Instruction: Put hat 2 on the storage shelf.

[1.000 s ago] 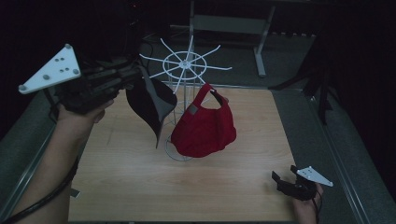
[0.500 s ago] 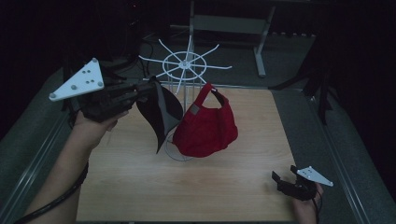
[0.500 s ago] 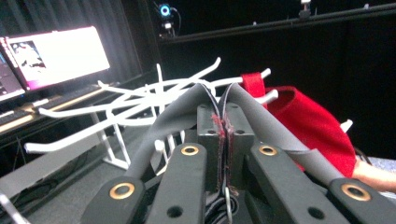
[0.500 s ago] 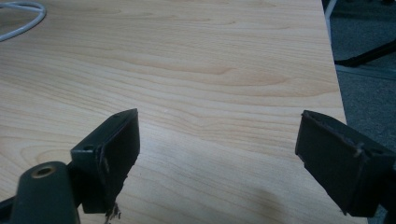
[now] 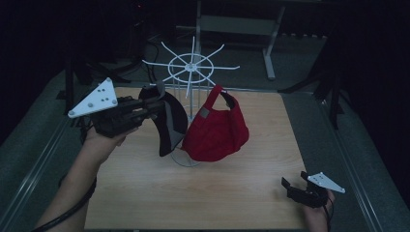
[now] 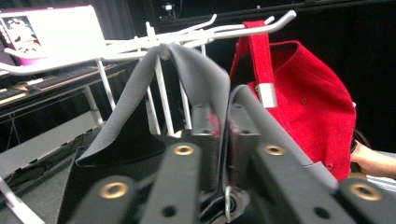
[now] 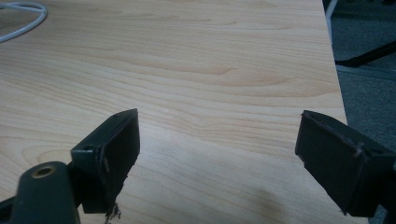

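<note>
Grey cap [image 5: 170,123] hangs from one prong of the white wire rack [image 5: 191,65], on the rack's left side, just beside the red cap [image 5: 216,130] on the next prong. My left gripper [image 5: 153,104] comes in from the left at the cap's upper edge. In the left gripper view the jaws stand nearly together with a fold of the grey fabric [image 6: 205,84] running down between them; they have just been easing apart, and I cannot tell whether the pads still pinch it.

As I judge it, the risk is this: if the strap is not properly over the prong [image 6: 252,29] when I let go, the cap slides off and drops to the table [image 5: 241,193]. A tug could also swing the rack or knock the red cap loose.

Its long axis runs almost vertical, strap end up at the prong, brim pointing down toward the table and slightly toward me.

My right gripper [image 5: 296,185] rests low at the table's near right corner, jaws wide apart, holding nothing.
</note>
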A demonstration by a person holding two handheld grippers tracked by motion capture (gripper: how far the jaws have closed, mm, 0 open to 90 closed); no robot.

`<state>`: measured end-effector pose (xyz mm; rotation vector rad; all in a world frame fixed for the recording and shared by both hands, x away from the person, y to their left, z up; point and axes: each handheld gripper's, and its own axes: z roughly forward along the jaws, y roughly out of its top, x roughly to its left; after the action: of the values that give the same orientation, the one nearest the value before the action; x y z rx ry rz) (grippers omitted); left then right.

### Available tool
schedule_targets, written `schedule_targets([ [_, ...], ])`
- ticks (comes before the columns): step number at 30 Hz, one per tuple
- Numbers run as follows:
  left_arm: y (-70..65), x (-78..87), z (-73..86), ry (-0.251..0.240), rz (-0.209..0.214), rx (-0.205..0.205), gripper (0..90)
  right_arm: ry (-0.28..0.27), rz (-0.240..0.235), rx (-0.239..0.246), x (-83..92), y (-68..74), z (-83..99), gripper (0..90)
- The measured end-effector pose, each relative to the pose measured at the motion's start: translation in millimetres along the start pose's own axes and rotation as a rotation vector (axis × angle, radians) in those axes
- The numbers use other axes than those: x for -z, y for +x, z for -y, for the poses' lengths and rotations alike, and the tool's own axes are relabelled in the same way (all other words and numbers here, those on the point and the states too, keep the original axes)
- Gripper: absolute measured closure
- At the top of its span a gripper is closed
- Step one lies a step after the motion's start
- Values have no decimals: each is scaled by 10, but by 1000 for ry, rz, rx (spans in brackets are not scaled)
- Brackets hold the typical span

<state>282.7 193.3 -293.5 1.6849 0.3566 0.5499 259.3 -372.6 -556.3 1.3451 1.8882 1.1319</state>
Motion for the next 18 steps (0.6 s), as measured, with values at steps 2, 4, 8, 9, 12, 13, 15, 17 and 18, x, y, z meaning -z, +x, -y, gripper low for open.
schedule_targets([
  [2,-11,4,14,2,-1,-4,728,-1,0,1,-1,0,0,137],
  [4,-14,27,34,-3,3,2,678,-1,0,0,1,-1,0,137],
  [8,-11,69,60,-12,0,14,651,-1,-1,2,0,1,0,137],
  [9,-11,69,60,-12,0,14,651,-1,-1,2,0,1,0,137],
  [12,-6,103,91,-15,-5,25,650,0,-2,1,-1,0,0,137],
  [13,-14,124,116,-14,-12,23,650,-1,-2,3,0,1,0,137],
  [15,-19,136,136,-11,-11,28,649,-1,-2,3,0,1,0,137],
  [17,-36,157,183,-9,-12,29,649,-2,-2,3,1,2,0,137],
  [18,-44,164,200,-4,-11,30,649,-2,-1,4,3,2,1,137],
])
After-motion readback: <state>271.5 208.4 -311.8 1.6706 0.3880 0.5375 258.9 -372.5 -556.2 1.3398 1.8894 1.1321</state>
